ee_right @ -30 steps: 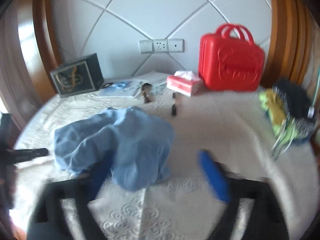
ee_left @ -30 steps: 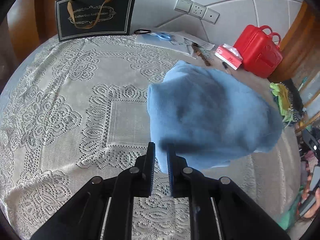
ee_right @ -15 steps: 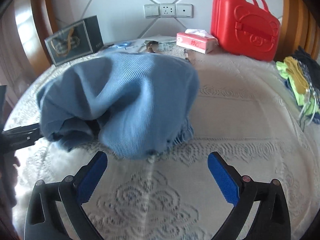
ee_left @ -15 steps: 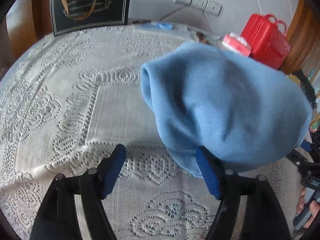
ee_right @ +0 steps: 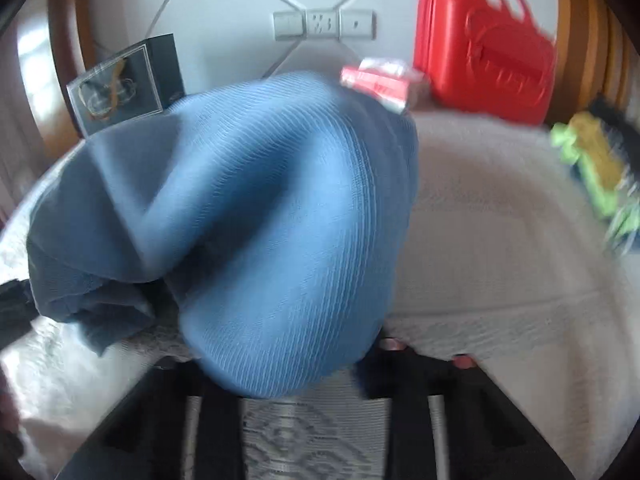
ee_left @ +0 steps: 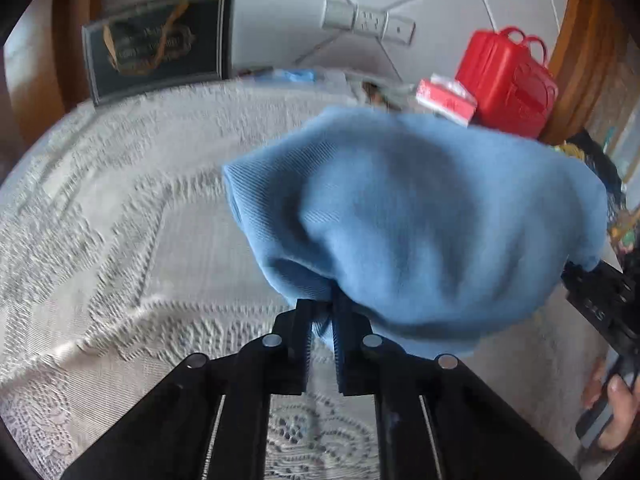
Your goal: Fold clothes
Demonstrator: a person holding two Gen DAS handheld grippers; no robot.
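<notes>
— So, where's the garment?

— I've got the blue knit garment [ee_left: 420, 232] bunched in a rounded heap on the lace tablecloth [ee_left: 120, 240], roughly mid-table, with its bulk rising in front of both cameras.

— And your left side?

— My left gripper [ee_left: 322, 320] has just snapped closed, and a fold of the blue cloth is pinched between its two pads at the near lower edge of the heap.

— The right?

— My right gripper [ee_right: 304, 376] has been closing too. From its own camera the cloth drapes over the fingertips and hides them, and the view is blurred, so I can't tell whether the pads actually press on the fabric. From the left camera I see its black body at the far right edge of the heap, touching the cloth, with a hand [ee_left: 612, 408] on its handle.

— Anything else on the table?

— Along the back, by the wall: a dark gift bag [ee_left: 160, 44], a red case [ee_left: 508, 84] with a red tissue box [ee_left: 446, 98] just beside it. Off to the right lies a pile of green and dark clothes [ee_right: 596, 168], well apart from the blue one.
</notes>
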